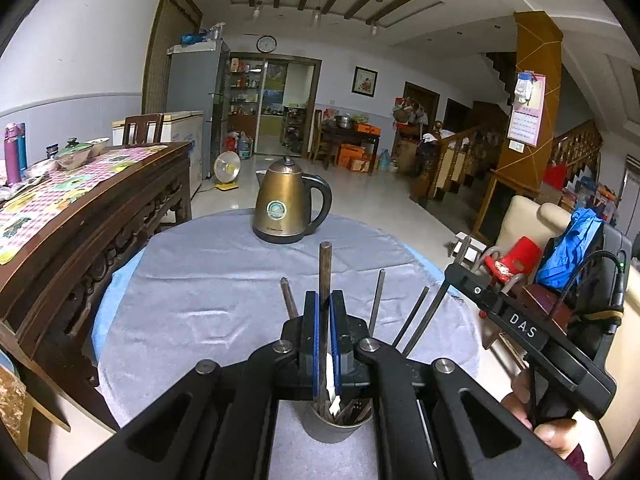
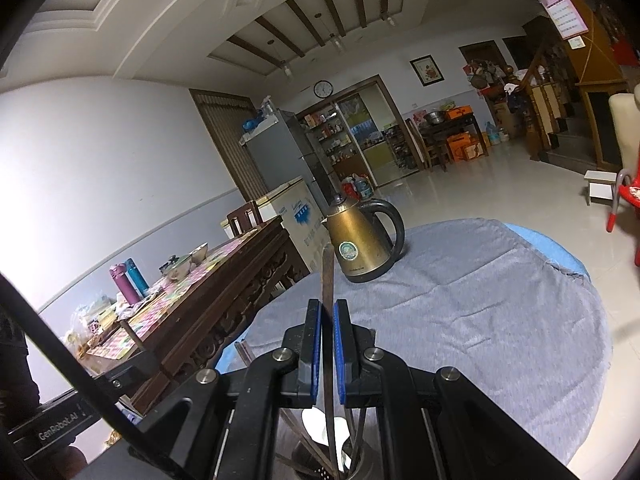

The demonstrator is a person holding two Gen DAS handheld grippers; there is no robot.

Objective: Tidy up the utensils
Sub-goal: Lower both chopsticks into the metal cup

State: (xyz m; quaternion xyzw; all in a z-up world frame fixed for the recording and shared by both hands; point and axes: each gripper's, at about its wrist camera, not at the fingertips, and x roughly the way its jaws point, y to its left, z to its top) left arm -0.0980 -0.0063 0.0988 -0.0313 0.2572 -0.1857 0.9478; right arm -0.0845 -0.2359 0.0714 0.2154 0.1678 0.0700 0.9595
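Grey cloth [image 1: 208, 280] is covering the round table in the left wrist view, and a brass-coloured kettle [image 1: 286, 204] is standing on it at the far side. Nearer than the kettle, right under the camera, a metal cup [image 1: 334, 426] is sitting on the cloth with utensils standing in it. The left gripper [image 1: 325, 320] is hanging directly over the cup, its blue-padded jaws pressed close on a dark chopstick [image 1: 325, 276] that is rising upright between them toward the kettle. More thin sticks [image 1: 416, 316] are leaning out of the cup to either side of the gripper, and something white is showing in the cup's mouth. To the right of the cup, part of the other black tool is reaching into the picture.

In the right wrist view, the kettle [image 2: 362, 242] is again standing beyond the right gripper [image 2: 328, 344]. Its blue-padded jaws are nearly together around a thin dark stick [image 2: 328, 280], though contact is unclear. Below them, on the near side from the kettle, the cup's mouth [image 2: 352, 468] is showing a white spoon bowl [image 2: 316, 426].
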